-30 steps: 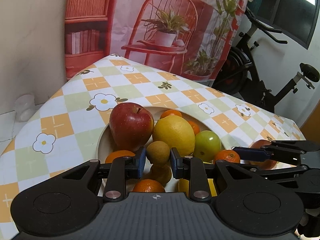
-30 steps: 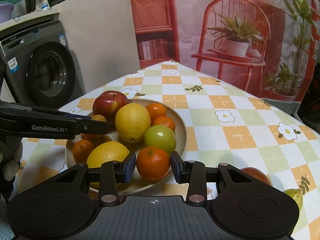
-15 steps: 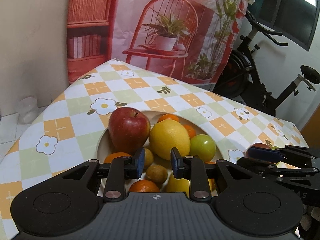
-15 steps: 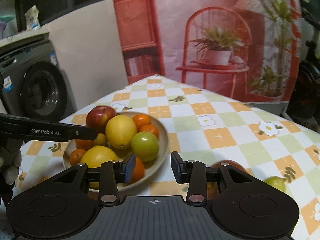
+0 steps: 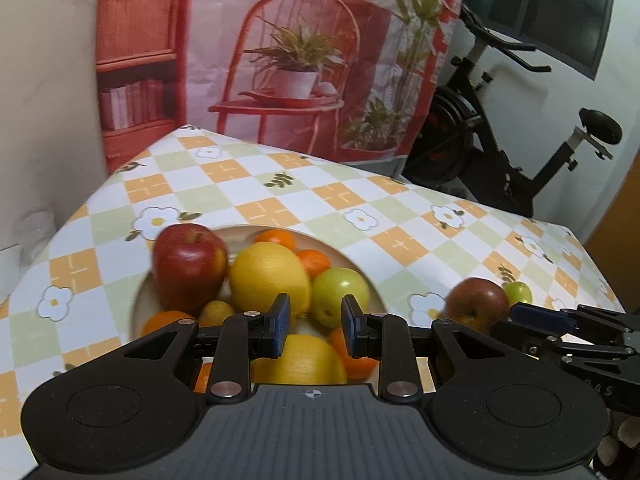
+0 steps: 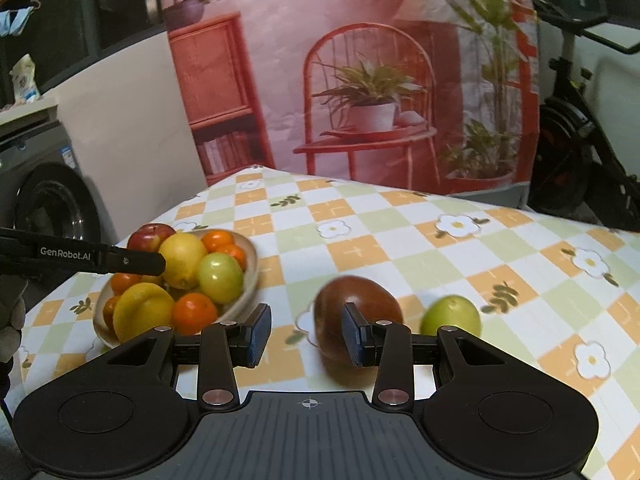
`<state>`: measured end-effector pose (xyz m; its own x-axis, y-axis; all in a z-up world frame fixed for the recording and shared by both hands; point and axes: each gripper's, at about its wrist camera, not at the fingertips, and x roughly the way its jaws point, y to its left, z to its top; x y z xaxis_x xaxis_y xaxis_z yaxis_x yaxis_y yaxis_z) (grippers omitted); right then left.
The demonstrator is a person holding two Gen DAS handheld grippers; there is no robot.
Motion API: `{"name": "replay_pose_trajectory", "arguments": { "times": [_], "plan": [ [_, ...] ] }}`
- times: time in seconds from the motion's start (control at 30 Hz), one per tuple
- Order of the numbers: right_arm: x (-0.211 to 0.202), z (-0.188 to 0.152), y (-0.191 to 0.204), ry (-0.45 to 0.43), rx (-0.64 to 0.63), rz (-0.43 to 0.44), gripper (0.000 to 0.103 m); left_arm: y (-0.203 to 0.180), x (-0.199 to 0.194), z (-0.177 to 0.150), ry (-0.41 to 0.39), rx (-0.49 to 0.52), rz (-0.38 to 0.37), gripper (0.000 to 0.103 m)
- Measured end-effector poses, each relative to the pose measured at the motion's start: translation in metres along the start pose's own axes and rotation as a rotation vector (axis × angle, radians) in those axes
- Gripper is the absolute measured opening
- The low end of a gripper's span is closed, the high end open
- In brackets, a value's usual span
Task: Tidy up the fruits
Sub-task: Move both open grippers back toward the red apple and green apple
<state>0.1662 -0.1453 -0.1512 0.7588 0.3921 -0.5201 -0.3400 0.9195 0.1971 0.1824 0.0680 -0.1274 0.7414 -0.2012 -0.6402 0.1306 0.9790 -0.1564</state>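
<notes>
My left gripper (image 5: pixel 312 326) hung empty, jaws nearly closed, over the fruit bowl (image 6: pixel 250 268). My right gripper (image 6: pixel 306 336), likewise clenched on nothing, faced the dark apple (image 6: pixel 356 306) on open tablecloth (image 6: pixel 400 240), table edge well beyond.

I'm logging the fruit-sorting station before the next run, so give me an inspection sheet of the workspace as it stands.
Surface: table under a checked floral tablecloth.
Job's things: bowl heaped with a red apple, lemons, oranges and a green fruit; a dark red apple and a small green fruit lie loose on the cloth.
Clutter: nothing seen.
Grippers: left gripper over the bowl, right gripper by the loose apple; both nearly closed, empty.
Cables: nothing seen.
Surroundings: printed backdrop, washing machine, exercise bike.
</notes>
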Motion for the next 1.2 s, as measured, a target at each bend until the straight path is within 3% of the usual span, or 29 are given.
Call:
{"name": "replay_pose_trajectory", "arguments": {
  "times": [0.7, 1.03, 1.2],
  "plan": [
    [0.008, -0.025, -0.027, 0.019, 0.057, -0.003, 0.037, -0.044, 0.041, 0.013, 0.051, 0.021, -0.124, 0.03],
    [0.016, -0.027, -0.032, 0.028, 0.06, -0.003, 0.041, -0.06, 0.057, 0.032, 0.035, 0.008, -0.19, 0.03],
    [0.019, -0.028, -0.034, 0.032, 0.068, -0.002, 0.043, -0.075, 0.077, 0.035, 0.077, 0.019, -0.243, 0.037]
  ]
}}
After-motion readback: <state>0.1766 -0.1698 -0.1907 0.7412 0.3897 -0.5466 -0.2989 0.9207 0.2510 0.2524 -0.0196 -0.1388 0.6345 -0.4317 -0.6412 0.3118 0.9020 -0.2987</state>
